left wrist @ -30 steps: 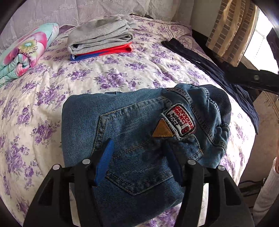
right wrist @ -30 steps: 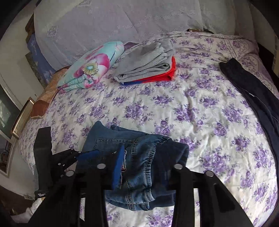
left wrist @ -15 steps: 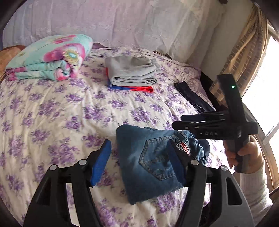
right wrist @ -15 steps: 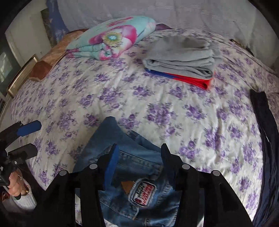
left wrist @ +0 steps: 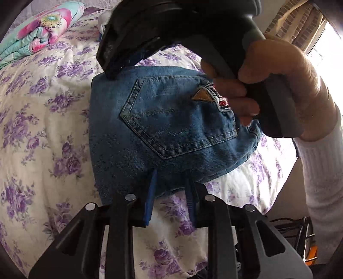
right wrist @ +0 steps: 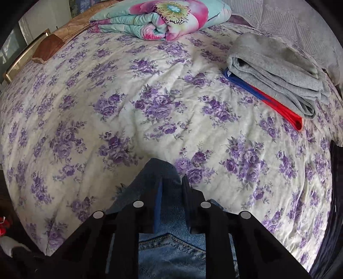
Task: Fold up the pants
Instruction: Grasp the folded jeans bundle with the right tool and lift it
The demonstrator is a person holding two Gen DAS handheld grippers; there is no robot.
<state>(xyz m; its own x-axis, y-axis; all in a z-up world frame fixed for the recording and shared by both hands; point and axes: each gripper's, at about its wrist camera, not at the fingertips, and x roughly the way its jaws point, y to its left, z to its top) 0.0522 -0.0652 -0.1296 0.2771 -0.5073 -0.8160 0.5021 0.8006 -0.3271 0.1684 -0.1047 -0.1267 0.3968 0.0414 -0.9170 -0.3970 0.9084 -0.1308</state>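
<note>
The folded blue jeans [left wrist: 163,128] lie on the flowered bed near its front edge, back pocket and red patch up. My left gripper [left wrist: 171,178] is shut on the near edge of the jeans, its blue pads pinching the denim. The right gripper body and the hand holding it fill the top right of the left wrist view [left wrist: 214,32], over the far side of the jeans. In the right wrist view the right gripper [right wrist: 171,186] is shut on a fold of the jeans [right wrist: 158,171].
A stack of folded grey, red and blue clothes [right wrist: 276,73] lies at the back right. A rolled floral blanket [right wrist: 163,19] lies at the head of the bed. A dark garment [right wrist: 336,193] lies along the right edge. A wooden bedside piece [right wrist: 49,43] stands at the left.
Both grippers have moved in onto the folded jeans and closed on them. The left one now grips the near edge, the right one the far side.
</note>
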